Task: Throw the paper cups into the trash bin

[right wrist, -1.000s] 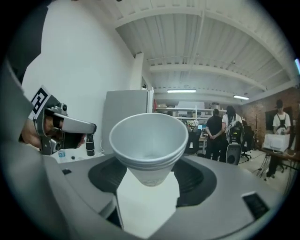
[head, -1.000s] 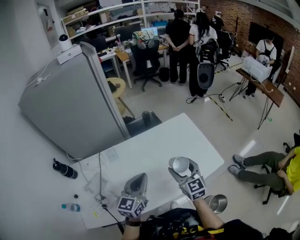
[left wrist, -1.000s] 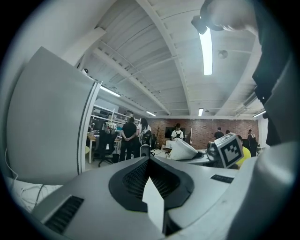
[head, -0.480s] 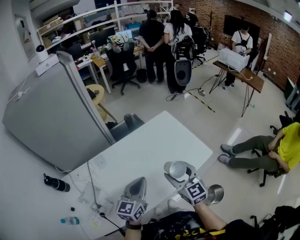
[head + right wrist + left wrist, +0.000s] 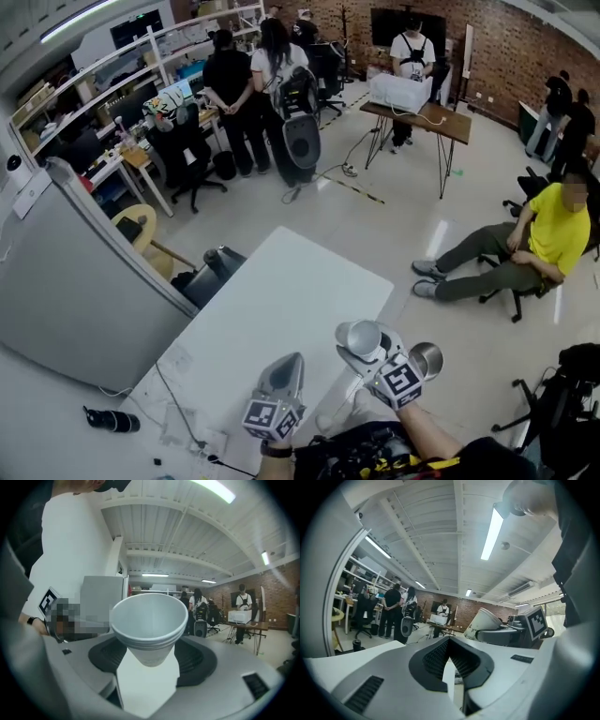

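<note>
paper cups (image 5: 149,623) held in the right gripper (image 5: 367,345) — trash bin (image 5: 427,360) just to its right
the right gripper's jaws stand wide, pressed on a nested stack of cups whose open mouth faces its camera. the metal bin sits on the floor, lower than this gripper. to its left, over the white table (image 5: 281,300), the left gripper (image 5: 289,364) has its jaws nearly together — nothing between them.

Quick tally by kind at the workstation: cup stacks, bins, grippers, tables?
paper cup stack: 1
trash bin: 1
grippers: 2 (left gripper, right gripper)
white table: 1
Total: 5
</note>
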